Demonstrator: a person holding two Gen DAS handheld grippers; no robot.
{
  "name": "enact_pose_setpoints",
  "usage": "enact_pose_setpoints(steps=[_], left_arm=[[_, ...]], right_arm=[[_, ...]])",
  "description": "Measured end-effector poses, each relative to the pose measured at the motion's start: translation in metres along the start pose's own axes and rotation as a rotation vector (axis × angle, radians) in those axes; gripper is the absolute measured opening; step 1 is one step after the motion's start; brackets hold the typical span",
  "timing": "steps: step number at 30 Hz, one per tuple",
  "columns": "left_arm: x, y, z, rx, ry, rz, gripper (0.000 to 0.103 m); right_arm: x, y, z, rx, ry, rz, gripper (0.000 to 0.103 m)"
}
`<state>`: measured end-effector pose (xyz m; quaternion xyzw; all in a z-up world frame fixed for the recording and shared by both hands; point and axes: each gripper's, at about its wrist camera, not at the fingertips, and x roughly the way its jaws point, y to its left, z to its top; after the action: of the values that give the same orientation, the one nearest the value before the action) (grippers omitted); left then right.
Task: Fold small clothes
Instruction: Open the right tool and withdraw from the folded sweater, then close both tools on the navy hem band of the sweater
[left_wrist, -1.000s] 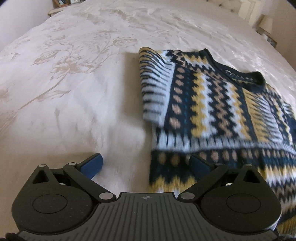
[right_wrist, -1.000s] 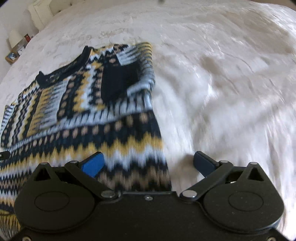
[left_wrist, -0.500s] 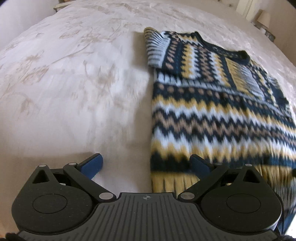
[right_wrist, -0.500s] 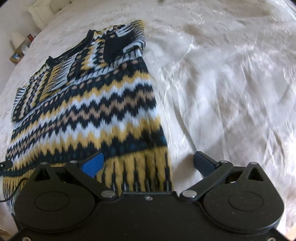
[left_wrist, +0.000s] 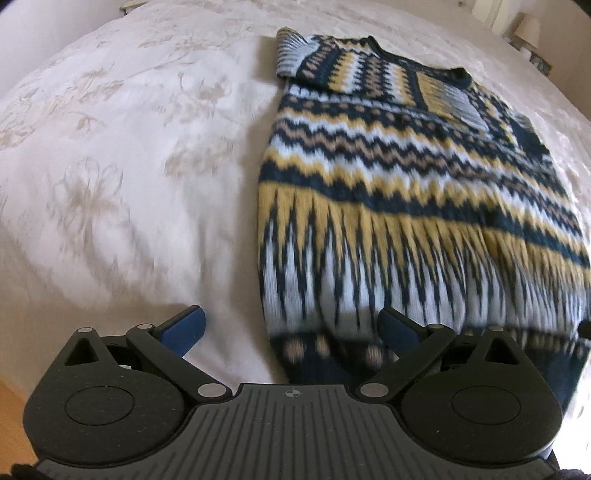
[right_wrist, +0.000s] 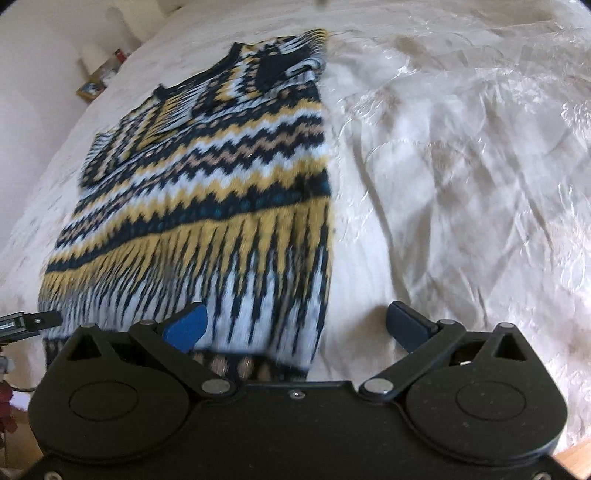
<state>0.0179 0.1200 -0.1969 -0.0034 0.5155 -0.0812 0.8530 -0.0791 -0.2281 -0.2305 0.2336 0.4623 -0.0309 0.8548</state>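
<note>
A knitted sweater (left_wrist: 399, 177) in navy, yellow, tan and pale-blue zigzag bands lies flat on the bed, both sleeves folded in across its chest, hem nearest me. My left gripper (left_wrist: 291, 325) is open above the hem's left corner, its left finger over bare bedspread and its right finger over the knit. The same sweater (right_wrist: 218, 192) fills the left half of the right wrist view. My right gripper (right_wrist: 295, 325) is open over the hem's right corner, with its left finger above the knit and its right finger above the bedspread. Neither holds anything.
A cream floral bedspread (left_wrist: 110, 166) covers the bed, wrinkled on the right side (right_wrist: 461, 166). A bedside lamp (left_wrist: 528, 29) stands at the far right, a nightstand with small items (right_wrist: 99, 81) beyond the bed. Wooden floor shows at the near bed edge (left_wrist: 11, 417).
Both grippers have drawn back toward me along the sweater, from mid-body to its hem at the near bed edge. Both stay open.
</note>
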Motion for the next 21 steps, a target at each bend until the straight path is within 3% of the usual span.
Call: enact_pose_setpoints(steps=[8,15,21], left_arm=[[-0.008,-0.003,-0.025,0.019,-0.005,0.005,0.101],[-0.004,-0.011,-0.042,0.103,0.027,0.0,0.1],[-0.006,-0.01,-0.045,0.079,0.017,-0.014,0.1]], right_arm=[[-0.004,0.002,-0.012,-0.057,0.042,0.078,0.103],[-0.003,0.009,-0.025,-0.113,0.098,0.12,0.103],[0.001,0.012,-0.031,-0.141,0.123,0.129,0.103]])
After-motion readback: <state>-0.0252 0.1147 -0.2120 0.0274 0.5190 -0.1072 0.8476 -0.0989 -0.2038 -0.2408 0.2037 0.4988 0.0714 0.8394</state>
